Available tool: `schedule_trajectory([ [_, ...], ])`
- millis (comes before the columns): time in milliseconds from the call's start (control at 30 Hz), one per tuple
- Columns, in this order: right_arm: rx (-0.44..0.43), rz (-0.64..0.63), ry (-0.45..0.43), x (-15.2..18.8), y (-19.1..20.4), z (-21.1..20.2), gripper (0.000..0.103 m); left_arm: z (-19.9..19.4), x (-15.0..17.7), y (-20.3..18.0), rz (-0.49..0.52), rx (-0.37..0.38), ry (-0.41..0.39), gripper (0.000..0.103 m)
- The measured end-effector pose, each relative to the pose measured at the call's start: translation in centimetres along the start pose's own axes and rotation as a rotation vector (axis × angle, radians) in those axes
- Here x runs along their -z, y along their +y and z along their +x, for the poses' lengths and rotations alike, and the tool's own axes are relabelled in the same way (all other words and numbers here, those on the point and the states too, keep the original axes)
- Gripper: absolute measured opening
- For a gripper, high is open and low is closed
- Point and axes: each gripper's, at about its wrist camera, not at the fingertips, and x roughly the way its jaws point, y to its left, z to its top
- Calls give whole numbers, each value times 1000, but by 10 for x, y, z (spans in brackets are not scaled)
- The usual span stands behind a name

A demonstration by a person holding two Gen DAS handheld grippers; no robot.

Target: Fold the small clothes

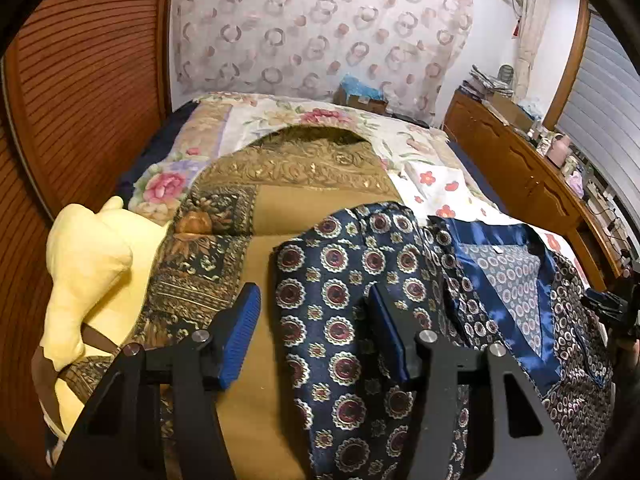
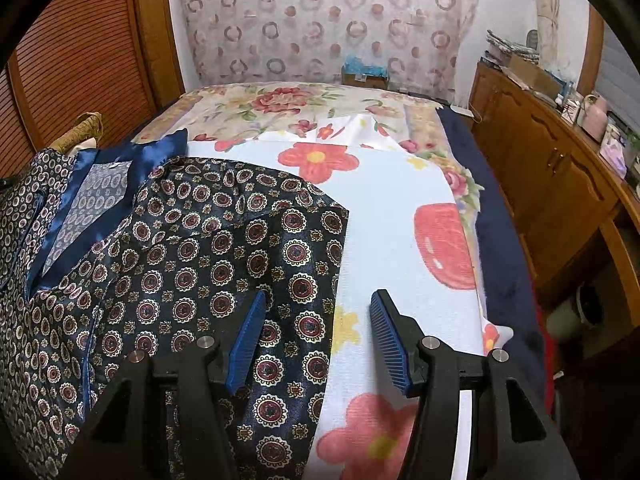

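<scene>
Still early in the fold: patterned navy shirt (image 1: 348, 320) spread collar-up across lower frame. Left gripper (image 1: 312, 320) and right gripper (image 2: 318, 320) both half-open, gripping nothing, straddling the sleeve edges. Next up: pinch, fold inward.

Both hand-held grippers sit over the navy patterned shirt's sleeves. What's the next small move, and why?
Probably lower both and close on the sleeve edges. The left hand-held gripper straddles the left sleeve's edge of the navy patterned shirt, jaws apart, pads not pressing. The right hand-held gripper likewise brackets the right sleeve's edge over the floral towel. Neither holds fabric yet.
</scene>
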Motion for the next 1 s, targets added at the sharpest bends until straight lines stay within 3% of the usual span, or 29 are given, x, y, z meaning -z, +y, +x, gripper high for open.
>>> schedule_trajectory([
  [133, -2, 1, 0, 0, 0, 0, 57, 2, 4, -3, -6, 8, 16, 56],
  [200, -2, 1, 0, 0, -1, 0, 57, 1, 5, -6, 2, 13, 17, 44],
  [267, -4, 3, 0, 0, 0, 0, 57, -3, 5, -9, 17, 12, 15, 17],
  [367, -12, 1, 1, -1, -1, 0, 57, -9, 6, -16, 54, 27, 7, 3],
  [500, -38, -7, 0, -5, -1, 3, 57, -32, 8, -29, 96, 19, -60, 3],
  [533, -43, -10, 2, -7, -1, 4, 52, -37, 9, -31, 102, 20, -70, 2],
  [600, -57, -23, 6, -11, 2, 6, 34, -48, 10, -38, 115, 23, -100, 2],
  [633, -77, -28, 12, -13, 3, 7, 12, -53, 12, -43, 124, 25, -113, 2],
  [667, -104, -28, 20, -15, 4, 7, 4, -57, 14, -45, 127, 27, -125, 2],
  [767, -111, -67, 11, -16, 16, 2, 2, -73, 20, -52, 133, 40, -166, 2],
  [1000, -150, -54, -190, 1, 23, -81, 2, -127, 53, -67, 148, 56, -257, 1],
])
